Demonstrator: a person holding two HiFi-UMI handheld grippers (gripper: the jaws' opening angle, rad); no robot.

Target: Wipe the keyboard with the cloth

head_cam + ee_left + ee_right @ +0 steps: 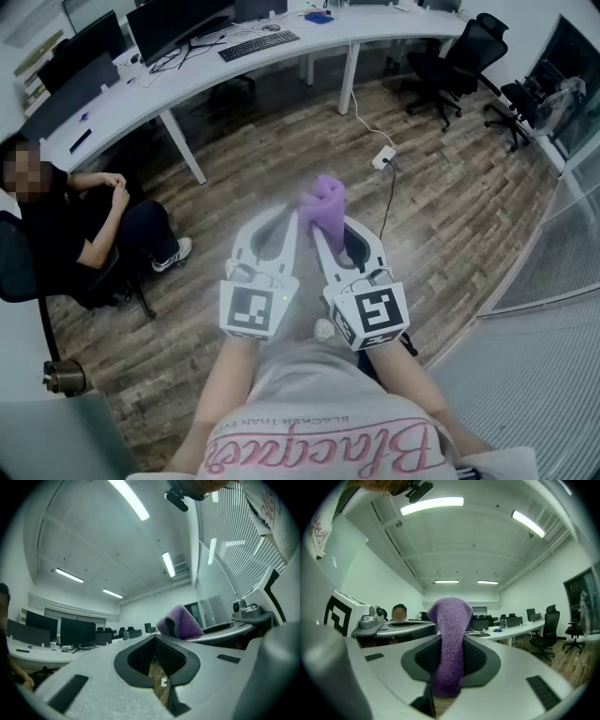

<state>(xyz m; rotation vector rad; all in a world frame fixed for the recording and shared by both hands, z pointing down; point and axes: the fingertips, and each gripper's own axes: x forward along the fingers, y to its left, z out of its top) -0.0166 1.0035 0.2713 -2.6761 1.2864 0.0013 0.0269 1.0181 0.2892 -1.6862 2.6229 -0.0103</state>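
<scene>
Closest to the camera is the grey shirt with pink lettering [319,441] of the person who holds the tools, and two bare forearms go forward from it. The left gripper [289,217] and the right gripper [328,234] are held side by side, very near each other, above the brown wooden plank floor [281,141]. Both point away from the body.

The jaws of the left gripper are closed tip to tip and nothing is between them; only floor shows through the gap behind the tips. The jaws of the right gripper are closed on the fluffy purple cloth [323,202]. The cloth is pinched in the middle, and its folded top stands up above the jaw tips.

The flat black keyboard [260,45] lies on the long curved white desk [122,108], well apart from both grippers and across the floor from them. Dark monitors [178,23] stand just behind it.

A seated person in dark clothes [84,225] is at the left, beside the desk. Black office chairs [459,56] stand at the far right. A small white power strip [382,157] with a cable lies on the floor.
</scene>
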